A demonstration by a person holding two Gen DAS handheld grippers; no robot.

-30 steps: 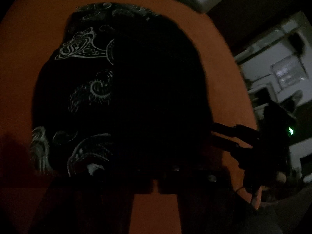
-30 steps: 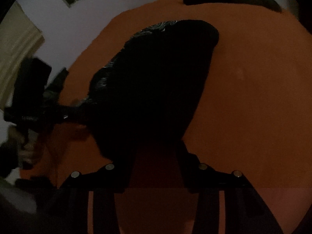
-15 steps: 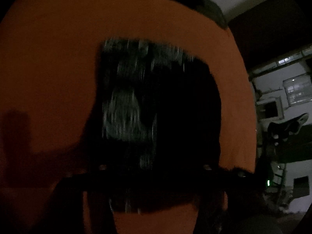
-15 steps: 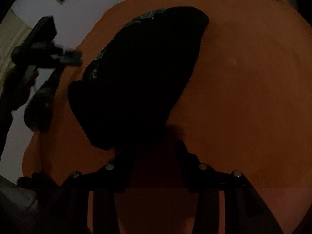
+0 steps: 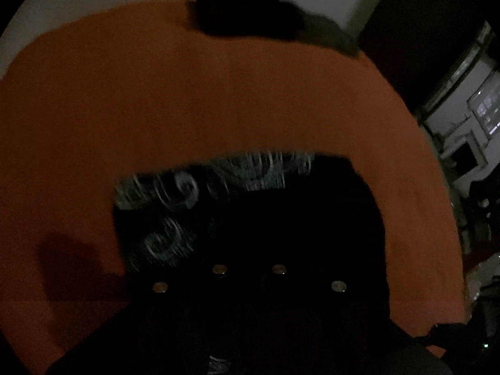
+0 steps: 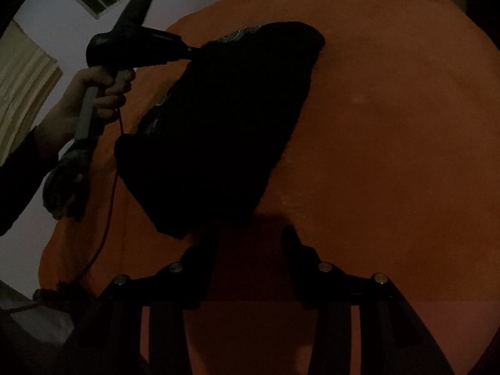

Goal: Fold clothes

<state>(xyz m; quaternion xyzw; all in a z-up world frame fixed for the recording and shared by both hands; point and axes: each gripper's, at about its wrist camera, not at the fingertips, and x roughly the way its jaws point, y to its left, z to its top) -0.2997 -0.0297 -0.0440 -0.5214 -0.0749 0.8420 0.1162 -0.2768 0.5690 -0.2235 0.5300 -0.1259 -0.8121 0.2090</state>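
Both cameras ride on handheld grippers and look steeply down onto an orange surface (image 5: 250, 100). The left wrist view sits close above a dark patterned garment (image 5: 250, 218), which fills its frame from centre toward 6 o'clock. The right wrist view looks from the near edge, the same garment (image 6: 225, 125) lying toward 11 o'clock. Both share the garment, the orange surface and a dark pile (image 5: 247, 15) at 12 o'clock.

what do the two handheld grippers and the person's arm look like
Both grippers are black. The right gripper has two tapered fingers on angled brackets with round silver fasteners. The left gripper has a pistol-style grey handle and a thin red cable trailing down. The left hand emerges from a dark sleeve.
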